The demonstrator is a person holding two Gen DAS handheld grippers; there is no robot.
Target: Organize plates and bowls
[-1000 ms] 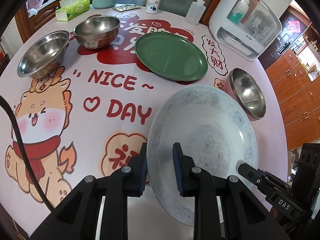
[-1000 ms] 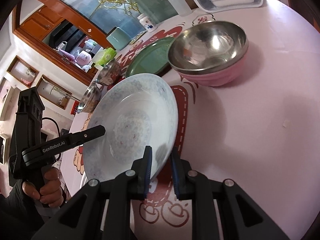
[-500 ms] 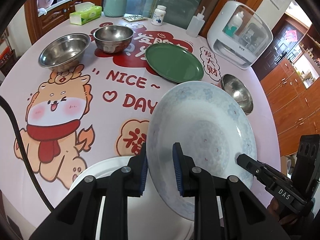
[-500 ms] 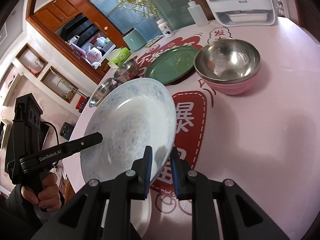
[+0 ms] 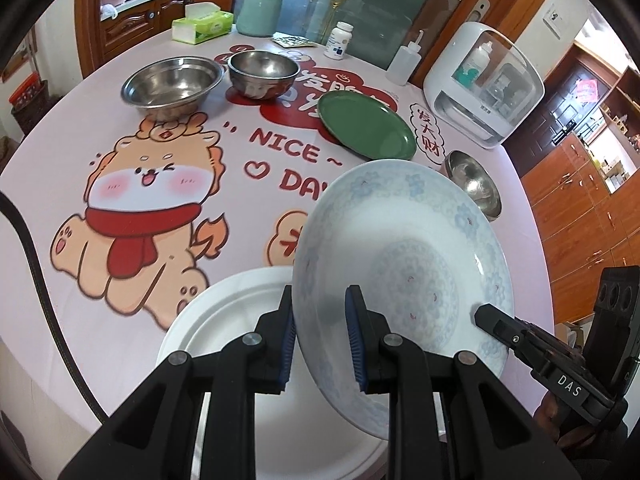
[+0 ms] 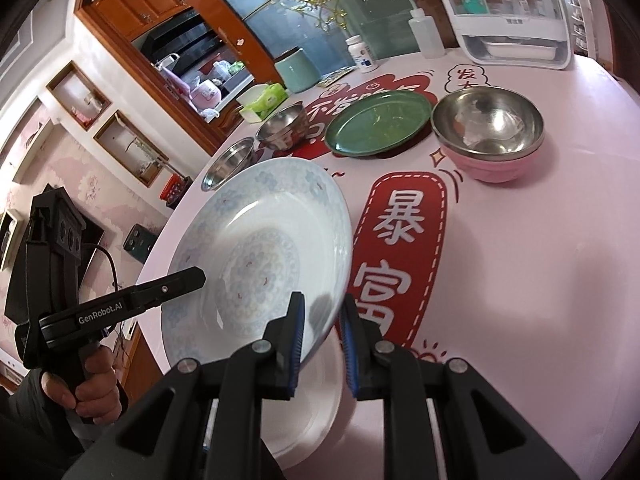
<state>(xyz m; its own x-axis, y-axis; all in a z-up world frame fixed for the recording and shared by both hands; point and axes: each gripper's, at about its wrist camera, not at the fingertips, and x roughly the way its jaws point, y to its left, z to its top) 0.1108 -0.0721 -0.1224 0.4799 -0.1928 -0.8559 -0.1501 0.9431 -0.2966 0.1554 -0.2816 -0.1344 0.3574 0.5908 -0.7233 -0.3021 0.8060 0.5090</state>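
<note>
You have the wide, shallow white porcelain plate with the pale blue floral pattern (image 5: pixel 404 256) pinched on two sides of its rim. Your left gripper (image 5: pixel 320 336) is clamped on the edge at about 7 o'clock in the left wrist view, one blue pad above the rim and one beneath. Your right gripper (image 6: pixel 322 336) is clamped on the opposite edge, at about 5 o'clock of the plate in the right wrist view.

The patterned plate is tilted and held clear of the pink cartoon-printed tablecloth (image 5: pixel 160 216). Under its near side, at 6 o'clock on the table, lies a plain white round plate (image 5: pixel 224 320); you cannot tell whether the two touch.

Toward 12 o'clock sit the flat dark green round plate (image 5: pixel 366 126), a wide shallow steel bowl (image 5: pixel 172 86) at 11 o'clock and just beside it a deeper steel bowl (image 5: pixel 263 70). At 2 o'clock stands a pink-sided bowl with a steel lining (image 6: pixel 490 132), near the green plate.
</note>
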